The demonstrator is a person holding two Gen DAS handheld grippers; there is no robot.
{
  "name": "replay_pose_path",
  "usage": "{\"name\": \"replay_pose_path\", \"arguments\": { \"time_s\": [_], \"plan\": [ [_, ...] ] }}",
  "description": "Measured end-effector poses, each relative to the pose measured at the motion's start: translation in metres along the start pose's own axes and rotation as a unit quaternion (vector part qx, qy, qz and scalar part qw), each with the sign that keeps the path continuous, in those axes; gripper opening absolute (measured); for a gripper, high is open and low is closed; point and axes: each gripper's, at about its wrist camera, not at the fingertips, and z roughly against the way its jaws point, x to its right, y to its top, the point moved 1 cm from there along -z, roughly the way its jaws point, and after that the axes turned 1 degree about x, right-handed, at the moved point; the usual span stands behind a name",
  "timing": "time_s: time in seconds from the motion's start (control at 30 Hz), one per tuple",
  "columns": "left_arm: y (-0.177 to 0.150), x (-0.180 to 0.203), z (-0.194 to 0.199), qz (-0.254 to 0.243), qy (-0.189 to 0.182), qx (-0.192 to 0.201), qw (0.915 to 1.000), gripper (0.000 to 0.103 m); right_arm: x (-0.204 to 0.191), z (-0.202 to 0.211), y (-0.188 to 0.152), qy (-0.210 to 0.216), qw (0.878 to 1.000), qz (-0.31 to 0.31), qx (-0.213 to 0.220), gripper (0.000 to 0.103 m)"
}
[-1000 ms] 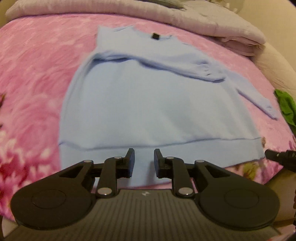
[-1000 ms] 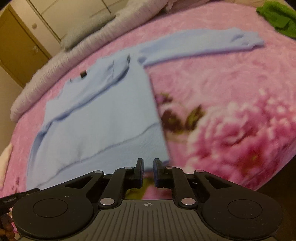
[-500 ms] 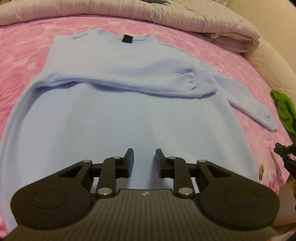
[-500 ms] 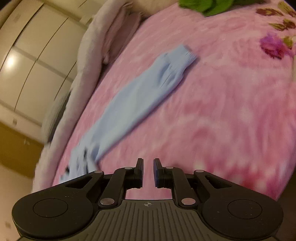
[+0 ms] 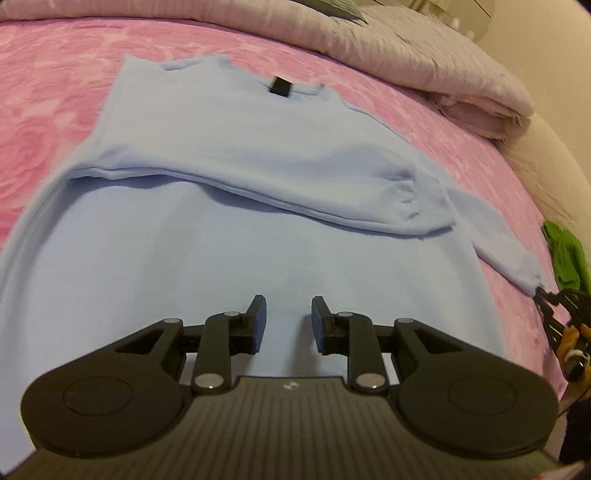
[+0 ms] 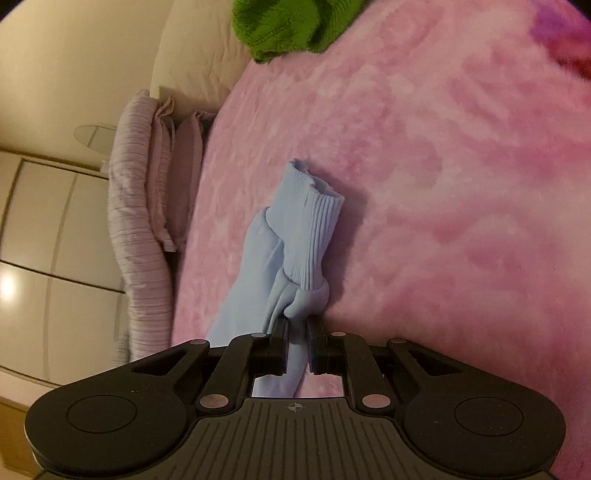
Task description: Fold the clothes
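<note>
A light blue sweater [image 5: 192, 229] lies flat on the pink bedspread [image 5: 48, 85], its neck label at the far end. One sleeve is folded across the chest [image 5: 332, 184]. The other sleeve [image 5: 495, 240] stretches out to the right. My left gripper [image 5: 289, 314] hovers open and empty over the sweater's lower body. My right gripper [image 6: 296, 328] is shut on that right sleeve near its ribbed cuff [image 6: 314, 229], bunching the fabric; it also shows at the right edge of the left wrist view [image 5: 554, 306].
A folded lilac quilt [image 5: 406, 55] lies along the head of the bed. A green garment [image 6: 295, 26] lies beyond the sleeve, also seen in the left wrist view [image 5: 569, 258]. White wardrobe doors [image 6: 44, 229] stand behind the bed.
My right gripper has moved to the outstretched sleeve and closed on it near the cuff. My left gripper has moved forward over the sweater's body and stays open.
</note>
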Motion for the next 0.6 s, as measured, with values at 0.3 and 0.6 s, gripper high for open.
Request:
{"name": "replay_pose_path", "arguments": {
  "time_s": [0.3, 0.6],
  "plan": [
    [-0.001, -0.013, 0.002, 0.018, -0.004, 0.003, 0.9998, 0.021, -0.015, 0.027, -0.005, -0.022, 0.999, 0.041, 0.027, 0.058],
    [-0.001, -0.021, 0.003, 0.038, -0.017, 0.009, 0.9991, 0.022, -0.031, -0.008, 0.002, -0.072, 0.99, 0.12, 0.031, 0.014]
  ]
}}
